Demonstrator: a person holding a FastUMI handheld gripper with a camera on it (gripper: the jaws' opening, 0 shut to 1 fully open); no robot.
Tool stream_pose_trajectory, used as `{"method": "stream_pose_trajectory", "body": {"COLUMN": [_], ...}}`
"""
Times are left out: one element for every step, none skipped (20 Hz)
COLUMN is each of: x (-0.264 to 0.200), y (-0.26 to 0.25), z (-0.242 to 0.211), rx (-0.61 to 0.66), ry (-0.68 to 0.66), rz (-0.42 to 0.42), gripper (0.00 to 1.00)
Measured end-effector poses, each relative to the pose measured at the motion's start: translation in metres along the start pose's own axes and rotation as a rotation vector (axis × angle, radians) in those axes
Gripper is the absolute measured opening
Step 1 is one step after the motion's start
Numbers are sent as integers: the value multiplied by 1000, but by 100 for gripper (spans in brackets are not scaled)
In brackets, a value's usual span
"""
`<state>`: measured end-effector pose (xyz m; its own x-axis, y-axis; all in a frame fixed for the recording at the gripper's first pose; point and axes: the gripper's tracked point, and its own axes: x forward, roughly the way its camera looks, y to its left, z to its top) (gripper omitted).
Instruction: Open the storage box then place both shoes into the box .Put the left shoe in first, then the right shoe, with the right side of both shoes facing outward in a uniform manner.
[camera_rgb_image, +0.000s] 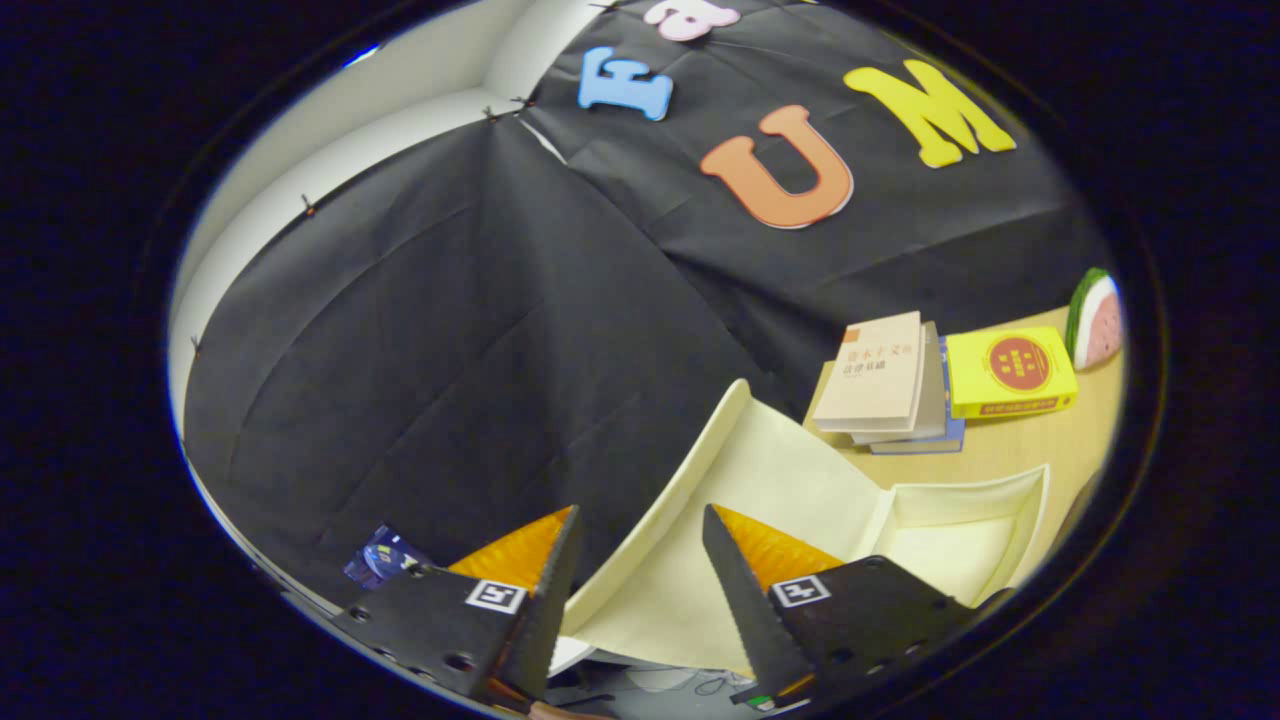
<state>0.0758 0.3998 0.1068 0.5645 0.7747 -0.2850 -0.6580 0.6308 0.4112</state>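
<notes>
Gripper (640, 560) agape, empty, before storage box (800, 490)

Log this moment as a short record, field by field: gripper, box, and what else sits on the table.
gripper: gripper, fingers apart, holding nothing
storage box: cream box, open, inside bare where it can be seen
lid: lid swung up, its edge between the fingers
shoes: none placed in the visible part of the box
books: stack of books beyond the box, on the table
yellow book: yellow book beside the stack
watermelon slice: watermelon slice past the yellow book
</notes>
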Motion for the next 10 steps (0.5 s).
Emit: {"method": "stream_pose_trajectory", "body": {"x": [-4,-5,-7,-11,-17,-22,-28,-36,-44,-51], "y": [5,10,10,9,5,0,-7,-15,-25,-36], "z": [-4,-10,-13,-15,-19,-22,-24,-25,-26,-26], "rx": [-48,-90,-119,-134,-140,-139,-139,-141,-143,-152], "ry": [1,3,0,-7,-13,-15,-15,-15,-19,-27], "rz": [-3,-5,-15,-23,-31,-38,-45,-56,-71,-86], "gripper": [80,85,90,96,96,96,95,96,96,96]}}
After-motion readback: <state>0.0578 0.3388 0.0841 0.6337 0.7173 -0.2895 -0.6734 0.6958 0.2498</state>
